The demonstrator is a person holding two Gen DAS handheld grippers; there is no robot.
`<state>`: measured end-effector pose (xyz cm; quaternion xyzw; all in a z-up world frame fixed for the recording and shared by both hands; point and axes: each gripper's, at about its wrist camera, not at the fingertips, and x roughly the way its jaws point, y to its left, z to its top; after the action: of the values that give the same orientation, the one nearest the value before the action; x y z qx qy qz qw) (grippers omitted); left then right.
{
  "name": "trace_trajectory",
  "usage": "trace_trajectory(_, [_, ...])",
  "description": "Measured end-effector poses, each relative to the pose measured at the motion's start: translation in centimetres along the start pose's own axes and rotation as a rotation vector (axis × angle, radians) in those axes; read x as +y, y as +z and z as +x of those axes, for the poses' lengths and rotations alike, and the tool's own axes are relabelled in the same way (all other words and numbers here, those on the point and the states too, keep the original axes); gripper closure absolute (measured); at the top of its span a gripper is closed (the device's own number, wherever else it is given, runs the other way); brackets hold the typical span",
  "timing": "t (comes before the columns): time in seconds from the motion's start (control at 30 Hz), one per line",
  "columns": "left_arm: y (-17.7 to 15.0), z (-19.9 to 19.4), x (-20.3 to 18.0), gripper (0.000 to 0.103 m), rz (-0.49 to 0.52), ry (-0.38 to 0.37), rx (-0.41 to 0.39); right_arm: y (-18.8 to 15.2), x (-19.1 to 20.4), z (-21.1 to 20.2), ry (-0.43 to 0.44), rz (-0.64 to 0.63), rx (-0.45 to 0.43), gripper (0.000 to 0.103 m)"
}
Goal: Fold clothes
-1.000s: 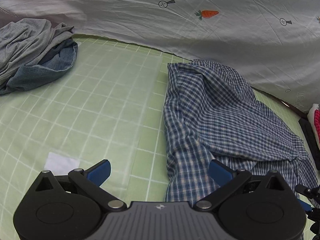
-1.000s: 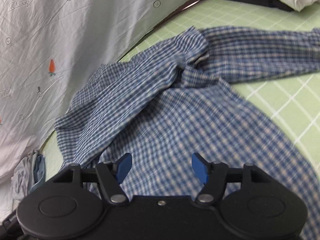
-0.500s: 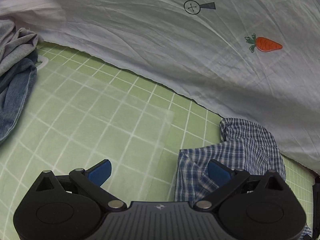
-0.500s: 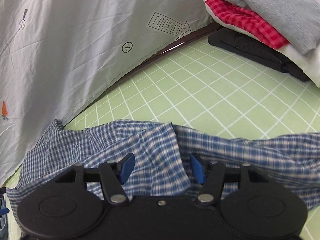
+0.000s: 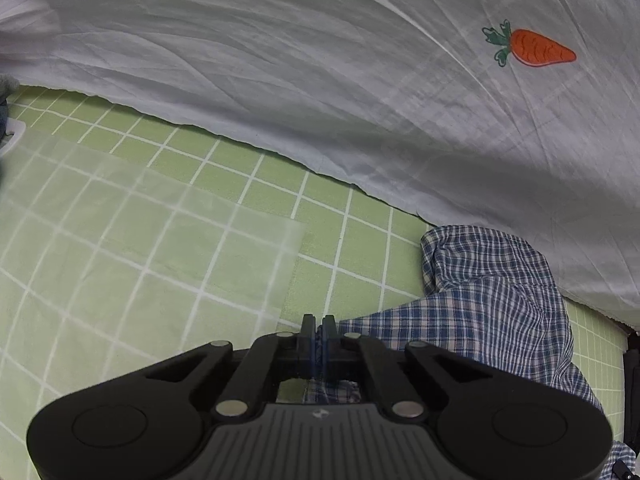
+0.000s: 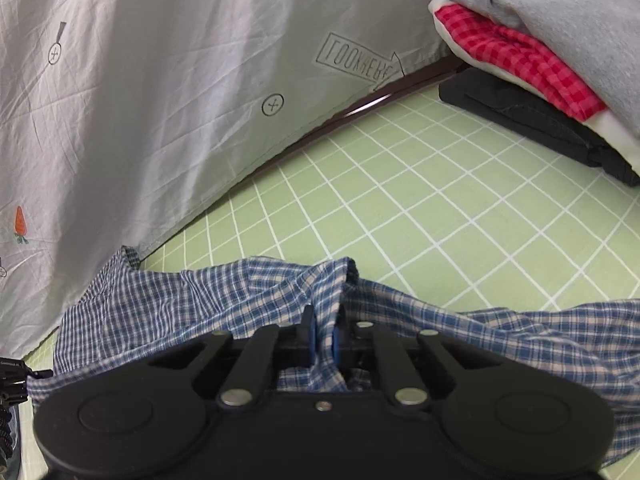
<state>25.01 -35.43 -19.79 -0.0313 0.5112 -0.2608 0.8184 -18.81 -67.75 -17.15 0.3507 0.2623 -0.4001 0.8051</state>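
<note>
Between your left gripper's (image 5: 319, 330) closed jaws sits an edge of the plaid shirt (image 5: 492, 304), the rest trailing off to its right over the green grid mat (image 5: 168, 240). Your right gripper (image 6: 323, 330) is likewise clamped on a raised fold of the same shirt, cloth spreading to both sides. I'd judge you should lift both pinches evenly, draw them apart until the edge is taut, then lay it flat before creasing. Ahead of the right gripper, the grey sheet (image 6: 160, 100) carries a mirrored arrow label (image 6: 358, 65) that seems to read "LOOK HERE".
</note>
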Motion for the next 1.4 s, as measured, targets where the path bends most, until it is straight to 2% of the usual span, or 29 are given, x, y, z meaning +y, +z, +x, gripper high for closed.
trace_trajectory(0.23, [1.1, -1.5, -2.4, 0.102, 0.037, -0.03, -0.03, 3.0, -0.1, -4.1, 0.006, 0.002, -0.164, 0.097])
trace_trajectory(0.4, [1.4, -1.8, -5.0, 0.102, 0.037, -0.059, -0.029, 5.3, -1.4, -5.5, -0.004, 0.029, -0.226, 0.097])
trace_trajectory(0.57, [0.3, -0.3, -8.2, 0.103, 0.175, 0.044, -0.067, 6.3, -2.2, -5.2, -0.112, -0.004, -0.231, 0.098])
trace_trajectory(0.6, [0.3, 0.2, -8.3, 0.103, 0.176, 0.04, -0.056, 6.4, -2.9, -4.9, -0.141, 0.007, -0.223, 0.098])
trace_trajectory(0.7, [0.0, 1.6, -8.3, 0.103, 0.178, 0.029, -0.022, 6.2, -5.1, -4.1, -0.144, 0.081, -0.188, 0.098])
trace_trajectory(0.83, [-0.9, 2.5, -7.9, 0.101, 0.175, 0.02, 0.013, 5.3, -6.3, -2.6, -0.171, 0.104, -0.14, 0.098])
trace_trajectory(0.87, [-1.1, 2.6, -7.6, 0.099, 0.166, 0.013, 0.018, 5.1, -6.6, -2.3, -0.174, 0.116, -0.133, 0.098])
trace_trajectory(0.93, [-1.4, 2.4, -6.9, 0.075, 0.146, 0.003, 0.019, 4.8, -7.1, -1.9, -0.177, 0.14, -0.124, 0.098])
trace_trajectory(1.0, [-1.7, 2.1, -6.3, 0.057, 0.126, -0.007, 0.022, 4.7, -7.4, -1.6, -0.179, 0.156, -0.119, 0.098])
trace_trajectory(1.07, [-2.0, 1.8, -5.6, 0.051, 0.105, -0.024, 0.027, 4.6, -7.7, -1.3, -0.178, 0.168, -0.114, 0.098])
trace_trajectory(1.13, [-2.4, 1.5, -5.0, 0.039, 0.08, -0.05, 0.038, 4.6, -7.8, -1.2, -0.176, 0.171, -0.111, 0.098])
trace_trajectory(1.4, [-3.4, 3.0, -4.1, 0.035, 0.006, -0.116, 0.075, 4.4, -8.0, -1.2, -0.171, 0.196, -0.107, 0.098])
